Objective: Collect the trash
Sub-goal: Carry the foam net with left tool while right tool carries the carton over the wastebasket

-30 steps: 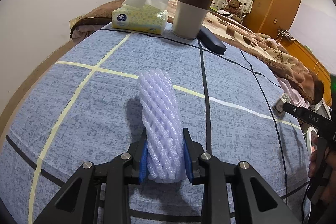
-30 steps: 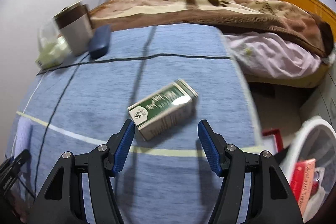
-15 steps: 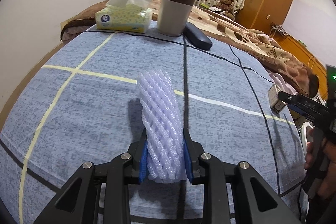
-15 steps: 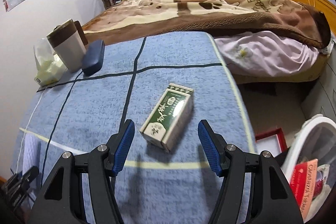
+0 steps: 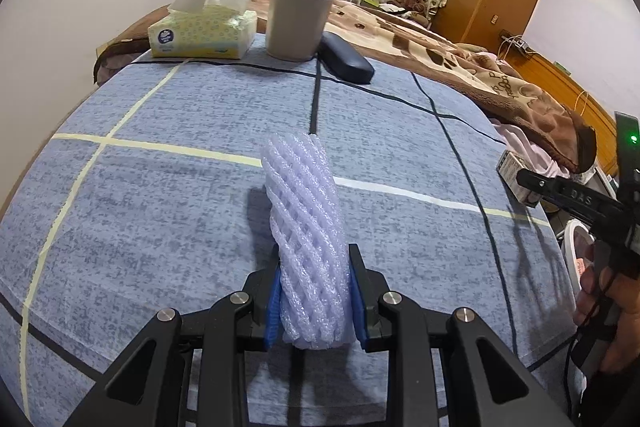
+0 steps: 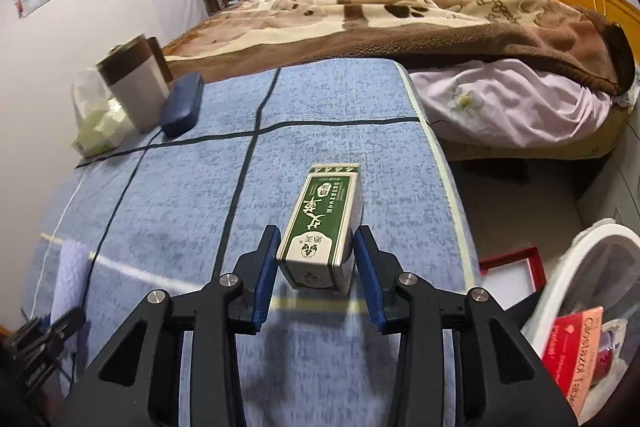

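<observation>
My left gripper is shut on a pale purple foam net sleeve, held just above the blue checked tablecloth. In the right wrist view my right gripper stands around a green and white carton that lies on the cloth; the blue pads sit close at both its sides, with a thin gap on the left. The carton and the right gripper also show at the right edge of the left wrist view. The foam sleeve shows at the far left of the right wrist view.
A tissue box, a beige and brown cup and a dark blue case stand at the table's far edge. A bed with a brown blanket lies beyond. A white bin with packaging stands on the floor at the right.
My right gripper has moved forward around the carton and its jaws have narrowed onto it. My left gripper still holds the foam sleeve and has swung slightly left.
</observation>
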Available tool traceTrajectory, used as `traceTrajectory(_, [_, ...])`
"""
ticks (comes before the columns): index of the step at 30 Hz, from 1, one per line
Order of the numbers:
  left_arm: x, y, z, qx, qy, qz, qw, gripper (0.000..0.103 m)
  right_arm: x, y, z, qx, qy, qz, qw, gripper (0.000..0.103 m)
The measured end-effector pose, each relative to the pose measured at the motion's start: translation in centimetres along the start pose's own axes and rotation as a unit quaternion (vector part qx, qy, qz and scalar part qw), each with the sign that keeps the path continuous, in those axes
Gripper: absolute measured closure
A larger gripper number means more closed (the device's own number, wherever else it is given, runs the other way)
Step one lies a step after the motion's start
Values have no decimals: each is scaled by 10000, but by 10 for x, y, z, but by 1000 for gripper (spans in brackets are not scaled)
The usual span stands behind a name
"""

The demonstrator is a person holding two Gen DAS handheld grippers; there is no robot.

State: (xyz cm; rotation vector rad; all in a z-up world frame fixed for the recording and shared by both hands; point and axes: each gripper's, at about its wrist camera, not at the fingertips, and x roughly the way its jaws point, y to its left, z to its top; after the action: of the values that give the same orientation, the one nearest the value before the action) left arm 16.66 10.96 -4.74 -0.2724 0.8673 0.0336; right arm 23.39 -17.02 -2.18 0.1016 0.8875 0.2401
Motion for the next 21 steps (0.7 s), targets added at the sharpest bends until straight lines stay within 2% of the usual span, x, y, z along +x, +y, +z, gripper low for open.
traceTrajectory(7, [-7, -26, -9, 163, 54, -118, 9998, 74, -32, -10, -24, -14, 4, 337, 9994, 66])
traceTrajectory(21, [-39, -99, -37, 726, 66, -506, 9961, 74, -86, -34, -60, 129, -183, 625, 9978, 66])
